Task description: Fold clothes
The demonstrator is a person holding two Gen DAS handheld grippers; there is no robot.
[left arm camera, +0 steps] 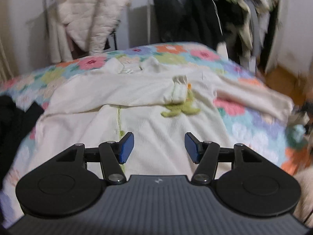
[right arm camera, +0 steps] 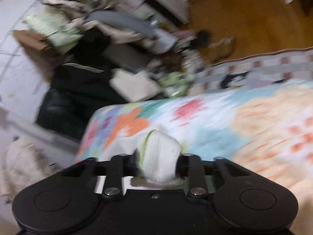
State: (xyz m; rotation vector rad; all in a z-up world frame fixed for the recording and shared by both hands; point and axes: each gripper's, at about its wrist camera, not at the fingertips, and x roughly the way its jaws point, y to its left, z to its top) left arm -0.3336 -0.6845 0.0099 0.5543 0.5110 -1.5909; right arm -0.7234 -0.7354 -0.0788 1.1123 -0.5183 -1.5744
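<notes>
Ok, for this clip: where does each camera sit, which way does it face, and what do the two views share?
Left wrist: on the left gripper, looking forward over the cream garment spread on the floral bedspread toward hanging clothes; its open blue-padded fingers show.
Right wrist: on the right gripper, tilted, facing the bed's edge and wooden floor; its fingers clamp a bunched bit of cream fabric.
Shared: the bedspread and, apparently, the cream garment.

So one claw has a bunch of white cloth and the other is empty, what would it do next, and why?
Probably carry the bunched white cloth in the right gripper across the cream garment to fold it over. The left gripper hovers open above that garment, one sleeve already lies across it, and the other sleeve lies outstretched.
</notes>
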